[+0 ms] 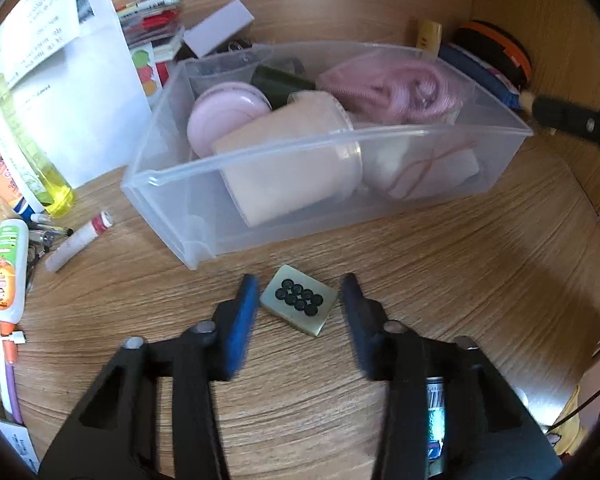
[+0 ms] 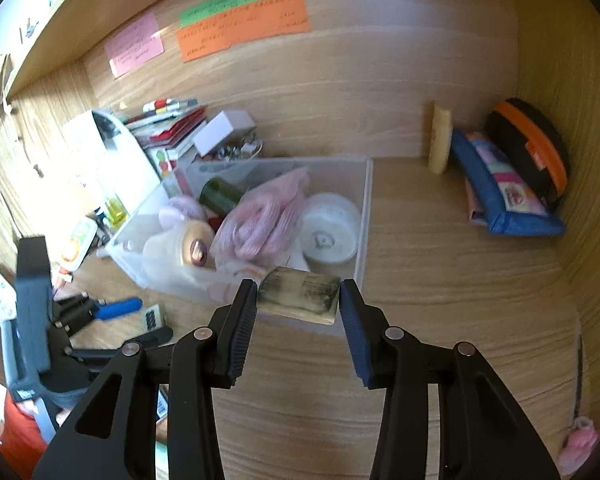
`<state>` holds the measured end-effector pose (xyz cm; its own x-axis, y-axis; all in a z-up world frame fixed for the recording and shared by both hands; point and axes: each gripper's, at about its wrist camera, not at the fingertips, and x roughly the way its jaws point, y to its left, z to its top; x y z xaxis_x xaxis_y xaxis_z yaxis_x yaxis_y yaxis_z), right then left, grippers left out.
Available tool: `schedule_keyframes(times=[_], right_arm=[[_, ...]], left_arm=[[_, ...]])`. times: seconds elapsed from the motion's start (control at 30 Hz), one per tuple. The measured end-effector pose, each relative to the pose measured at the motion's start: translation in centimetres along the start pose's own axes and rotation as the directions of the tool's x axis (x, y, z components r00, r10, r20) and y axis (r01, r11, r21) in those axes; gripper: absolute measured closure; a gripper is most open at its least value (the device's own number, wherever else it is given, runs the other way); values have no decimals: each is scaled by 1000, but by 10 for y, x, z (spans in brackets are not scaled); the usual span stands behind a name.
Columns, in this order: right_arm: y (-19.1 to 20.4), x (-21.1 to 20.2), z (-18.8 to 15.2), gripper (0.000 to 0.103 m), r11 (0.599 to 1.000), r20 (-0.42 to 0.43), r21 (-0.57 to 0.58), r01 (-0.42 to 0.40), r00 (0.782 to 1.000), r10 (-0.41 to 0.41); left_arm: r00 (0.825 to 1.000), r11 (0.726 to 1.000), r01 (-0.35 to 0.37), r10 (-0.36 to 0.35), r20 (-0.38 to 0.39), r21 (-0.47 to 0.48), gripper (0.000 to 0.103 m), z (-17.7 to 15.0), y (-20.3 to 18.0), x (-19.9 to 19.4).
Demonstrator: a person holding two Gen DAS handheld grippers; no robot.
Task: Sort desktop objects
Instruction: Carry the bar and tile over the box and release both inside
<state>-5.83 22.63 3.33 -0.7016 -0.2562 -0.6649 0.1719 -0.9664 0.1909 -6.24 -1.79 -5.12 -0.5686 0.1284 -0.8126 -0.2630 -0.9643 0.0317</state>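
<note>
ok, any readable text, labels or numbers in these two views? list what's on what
No text is legible.
Mahjong tile on the desk: eight black circles, no characters.
Sticky notes on the back wall: handwriting, too blurred.
Paper sheet: print too small.
Glue bottle and barcode: unreadable.

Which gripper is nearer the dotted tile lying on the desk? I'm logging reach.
Left. The left gripper straddles the dotted tile, open; the right gripper holds another tile farther off.

The left gripper (image 1: 300, 294), at the bottom of its frame, has matte black linkage arms with triangular cut-outs, round silver pivot screws and blue ribbed pads (image 1: 242, 324). The right gripper (image 2: 299, 298) is built alike: black arms, silver screws, ribbed pads (image 2: 356, 334).
</note>
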Motion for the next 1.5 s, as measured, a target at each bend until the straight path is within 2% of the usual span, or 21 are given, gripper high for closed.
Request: schedule_keyframes(times=[0.13,0.3,0.57,0.7,1.0,1.17,1.5], right_arm=[[1,-1,9,64,1000,24,-13,13,1000,-13],[2,3,16,64,1000,34,-12,8,999,-7],[0,14,24,64,1000,28,-5,4,1000,-4],[-3,26,25,64,1000,4,5,0,1000,0],[-3,47,25,64,1000,-39,-8,-5,999,5],[-2,52,24,64,1000,-51,-25,2,999,-3],[1,56,22,64,999,-70,-42,-13,997,10]], left_arm=[[1000,1000,11,-11,11,-12,63,-2,2,-2],[998,999,25,-22,62,-47,63,0,9,-24],[977,993,72,-52,208,-91,63,20,23,-75],[967,993,65,-38,251,-100,63,37,29,-81],[977,990,50,-21,213,-133,63,68,42,-54],[984,987,50,-23,177,-151,63,75,47,-33],[990,989,33,-13,140,-143,63,78,42,-19]])
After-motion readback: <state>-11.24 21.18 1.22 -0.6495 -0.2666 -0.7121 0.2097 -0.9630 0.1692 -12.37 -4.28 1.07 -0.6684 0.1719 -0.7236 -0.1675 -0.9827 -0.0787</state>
